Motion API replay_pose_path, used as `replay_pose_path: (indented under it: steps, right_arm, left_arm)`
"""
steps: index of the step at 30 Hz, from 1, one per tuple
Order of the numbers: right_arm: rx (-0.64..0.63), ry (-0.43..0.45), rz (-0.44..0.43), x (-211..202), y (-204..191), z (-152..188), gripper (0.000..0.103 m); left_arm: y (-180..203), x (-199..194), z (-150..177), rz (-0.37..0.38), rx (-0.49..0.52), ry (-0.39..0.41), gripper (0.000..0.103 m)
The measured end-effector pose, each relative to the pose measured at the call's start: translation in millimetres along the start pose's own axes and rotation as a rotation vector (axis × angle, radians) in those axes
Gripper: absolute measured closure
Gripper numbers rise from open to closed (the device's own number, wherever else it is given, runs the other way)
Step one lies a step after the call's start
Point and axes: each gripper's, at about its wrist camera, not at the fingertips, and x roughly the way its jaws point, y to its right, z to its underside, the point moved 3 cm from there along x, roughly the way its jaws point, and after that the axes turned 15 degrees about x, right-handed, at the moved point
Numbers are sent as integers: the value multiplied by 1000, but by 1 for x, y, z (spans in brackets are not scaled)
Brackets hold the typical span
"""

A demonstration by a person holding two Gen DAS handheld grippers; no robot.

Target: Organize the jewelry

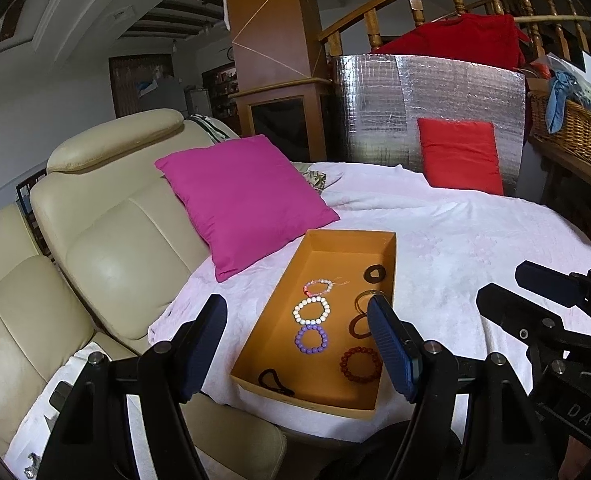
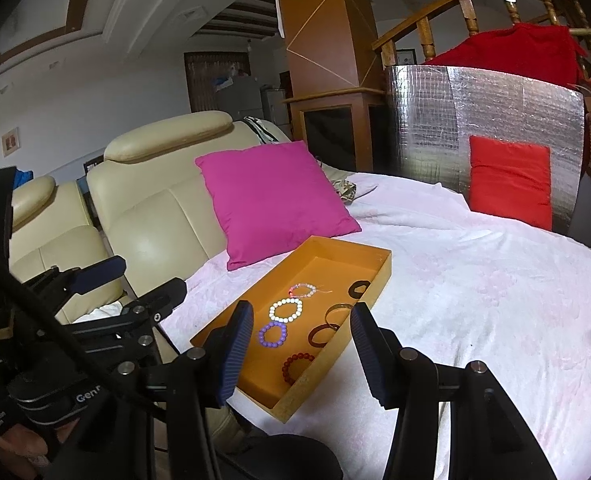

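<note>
An orange tray (image 1: 391, 256) (image 2: 379, 276) lies on the white-covered round table. In it lie a purple bead bracelet (image 1: 311, 340) (image 2: 273, 335), a white bead bracelet (image 1: 311, 310) (image 2: 286, 310), a pink-white bracelet (image 1: 318, 286) (image 2: 303, 290), a dark red bead bracelet (image 1: 360, 365) (image 2: 296, 366), brown rings (image 1: 358, 325) (image 2: 322, 334), a black ring (image 1: 375, 273) (image 2: 358, 288) and a black hair tie (image 1: 273, 381). My left gripper (image 1: 297, 350) is open and empty above the tray's near end. My right gripper (image 2: 301, 354) is open and empty above the tray's near right side; it also shows in the left wrist view (image 1: 535, 292).
A magenta cushion (image 1: 243, 196) (image 2: 275, 200) leans behind the tray against a cream leather sofa (image 1: 107, 240) (image 2: 155, 208). A red cushion (image 1: 459, 156) (image 2: 509, 180) stands at the table's far side against a silver foil panel (image 1: 415, 100). A wicker basket (image 1: 571, 128) sits at right.
</note>
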Motion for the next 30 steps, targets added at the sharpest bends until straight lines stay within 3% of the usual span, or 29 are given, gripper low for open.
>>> replay_pose_path:
  steps: [30]
  right_arm:
    - [-93,-62,19,53,-25,-3,46]
  left_arm:
    - [-41,35,10,2,-84,-20,30]
